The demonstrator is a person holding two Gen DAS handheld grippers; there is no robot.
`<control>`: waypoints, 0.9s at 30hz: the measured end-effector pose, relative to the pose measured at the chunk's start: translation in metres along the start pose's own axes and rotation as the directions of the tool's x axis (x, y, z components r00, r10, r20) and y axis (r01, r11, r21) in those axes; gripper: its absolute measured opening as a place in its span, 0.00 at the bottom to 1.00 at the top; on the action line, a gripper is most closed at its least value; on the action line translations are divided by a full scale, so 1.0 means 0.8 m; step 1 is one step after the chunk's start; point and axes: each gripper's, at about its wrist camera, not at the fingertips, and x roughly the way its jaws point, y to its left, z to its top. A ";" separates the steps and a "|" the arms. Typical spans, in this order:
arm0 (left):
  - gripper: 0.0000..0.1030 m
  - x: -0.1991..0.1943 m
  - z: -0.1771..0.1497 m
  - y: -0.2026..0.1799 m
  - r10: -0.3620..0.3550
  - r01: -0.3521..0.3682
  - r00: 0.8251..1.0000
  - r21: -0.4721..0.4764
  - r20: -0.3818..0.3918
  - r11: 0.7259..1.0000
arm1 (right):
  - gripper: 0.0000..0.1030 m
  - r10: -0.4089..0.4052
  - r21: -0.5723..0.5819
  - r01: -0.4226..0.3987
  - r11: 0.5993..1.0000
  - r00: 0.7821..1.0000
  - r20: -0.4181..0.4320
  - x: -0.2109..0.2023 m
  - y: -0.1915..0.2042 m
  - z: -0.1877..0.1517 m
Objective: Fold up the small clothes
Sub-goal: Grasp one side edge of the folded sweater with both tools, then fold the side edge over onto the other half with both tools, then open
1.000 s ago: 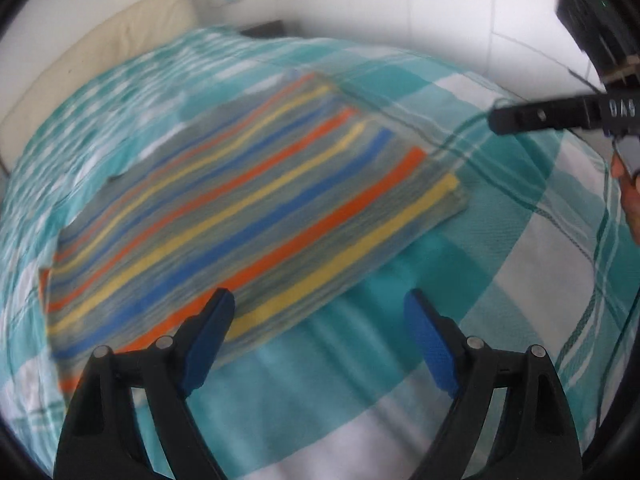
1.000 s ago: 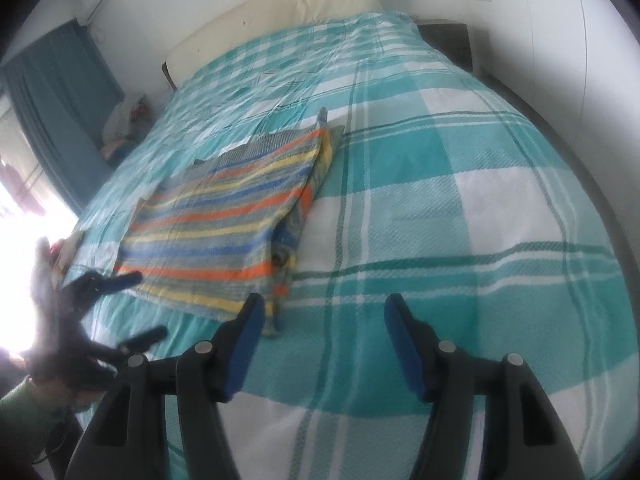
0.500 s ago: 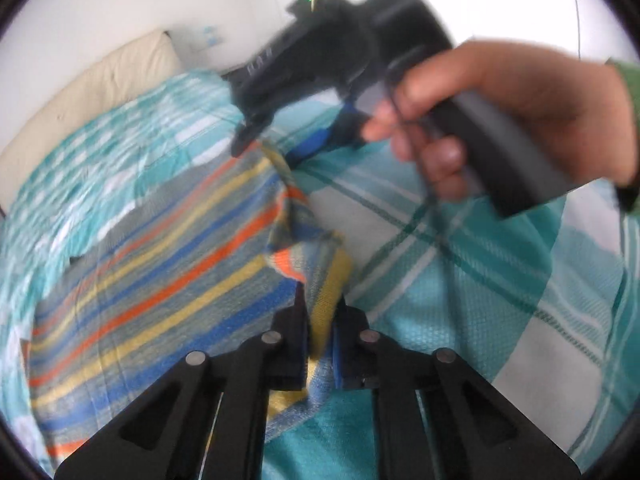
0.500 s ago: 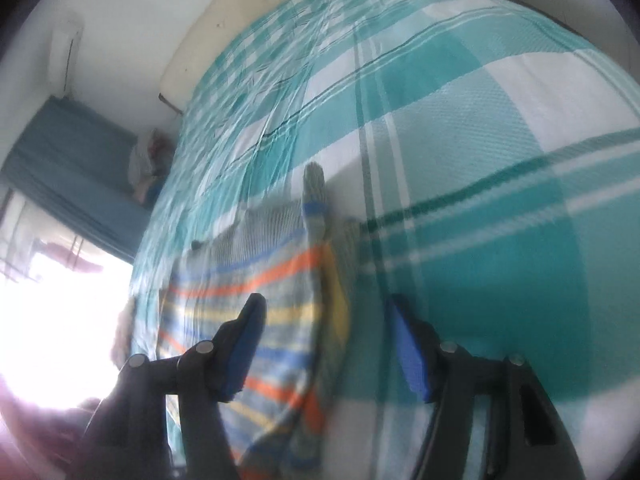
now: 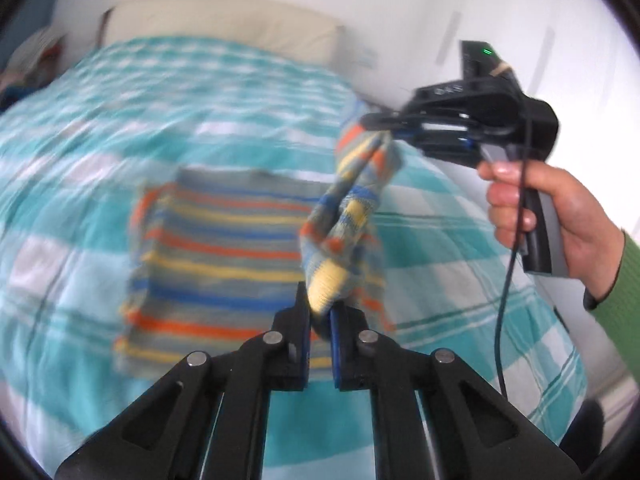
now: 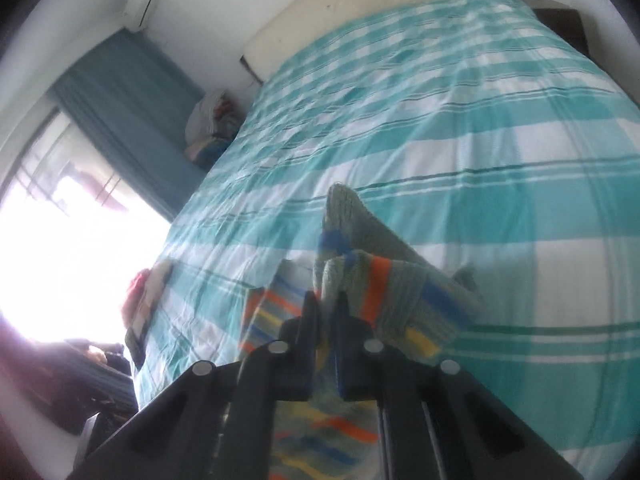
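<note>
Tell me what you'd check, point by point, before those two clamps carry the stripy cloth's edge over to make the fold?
1. Left gripper clamped on the striped garment: ok, cloth pinched between its jaws, which have just closed.
2. Right gripper clamped on the garment too: ok, fabric bunched between its jaws, which have just closed.
3. Gripped edge lifted off the checked bedspread: ok, it hangs between the two grippers.
4. Rest of the garment lying flat: cannot tell, the left wrist view is blurred.
5. Both grips at true corners: cannot tell, the fabric is bunched.
6. Cable below the hand clear of the cloth: ok, it hangs off to the side.
</note>
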 end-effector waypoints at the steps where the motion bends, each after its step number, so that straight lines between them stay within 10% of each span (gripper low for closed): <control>1: 0.06 0.001 -0.003 0.020 0.013 -0.014 1.000 -0.041 -0.013 0.999 | 0.07 0.000 -0.015 0.000 1.000 1.000 -0.017 0.021 0.016 0.000; 10: 0.09 0.009 -0.038 0.126 0.062 -0.094 0.991 -0.278 -0.120 0.956 | 0.08 0.015 -0.070 -0.025 0.997 0.990 -0.137 0.190 0.094 -0.014; 13: 0.43 0.009 -0.037 0.133 0.110 -0.150 0.982 -0.282 -0.152 0.947 | 0.23 0.122 0.023 -0.120 0.993 0.980 -0.156 0.218 0.088 -0.014; 15: 0.69 -0.008 -0.037 0.135 0.121 -0.155 0.984 -0.286 -0.133 0.946 | 0.43 0.153 0.073 -0.144 0.987 0.979 -0.135 0.212 0.082 -0.016; 18: 0.78 -0.028 -0.028 0.137 0.129 -0.148 0.988 -0.281 -0.088 0.948 | 0.48 0.138 0.027 -0.136 0.990 0.987 -0.081 0.169 0.075 -0.019; 22: 0.79 -0.008 -0.012 0.141 0.114 -0.139 0.987 -0.254 -0.114 0.957 | 0.48 0.027 -0.159 -0.044 0.986 0.994 -0.110 0.099 0.076 -0.050; 27: 0.73 0.027 -0.022 0.147 0.224 -0.275 0.946 -0.217 -0.234 0.937 | 0.48 0.060 -0.277 -0.127 0.952 0.970 -0.236 0.042 0.082 -0.163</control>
